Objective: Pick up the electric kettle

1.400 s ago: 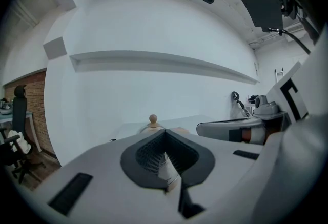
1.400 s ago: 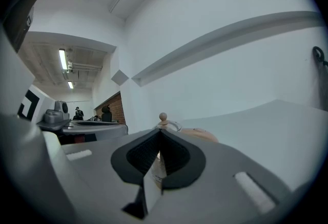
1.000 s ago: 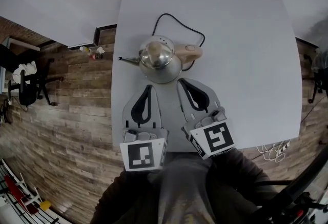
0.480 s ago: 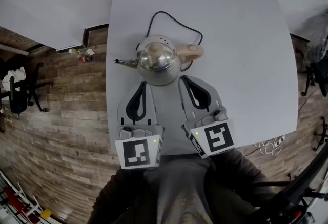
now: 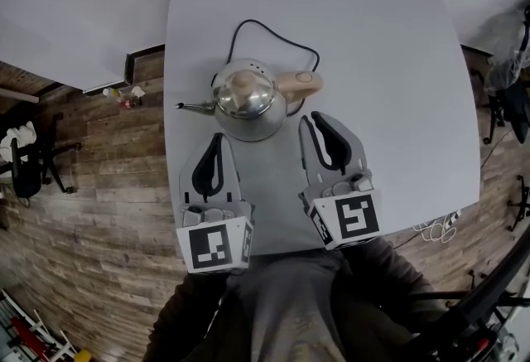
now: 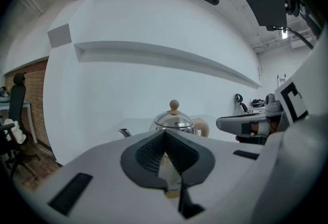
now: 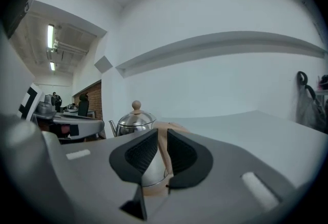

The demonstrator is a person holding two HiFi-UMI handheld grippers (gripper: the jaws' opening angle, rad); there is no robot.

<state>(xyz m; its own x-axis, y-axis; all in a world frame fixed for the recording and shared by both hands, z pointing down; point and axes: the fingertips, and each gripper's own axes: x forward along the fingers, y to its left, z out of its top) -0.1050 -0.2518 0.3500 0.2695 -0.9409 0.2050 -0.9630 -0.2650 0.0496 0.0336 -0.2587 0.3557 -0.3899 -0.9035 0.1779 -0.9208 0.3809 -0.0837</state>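
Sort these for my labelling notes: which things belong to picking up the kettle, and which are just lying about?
In the job: electric kettle and its power cord; right gripper, jaws opening with nothing between them; left gripper, shut and empty.
Lying about: office chair; loose white cables.

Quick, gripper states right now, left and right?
Left gripper: closed, empty.
Right gripper: jaws opening, nothing between them; kettle just ahead.

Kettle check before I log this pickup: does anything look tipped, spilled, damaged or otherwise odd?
Nothing stands out. The electric kettle stands upright on the table, lid on, its cord looped loosely behind it, and no spill shows.
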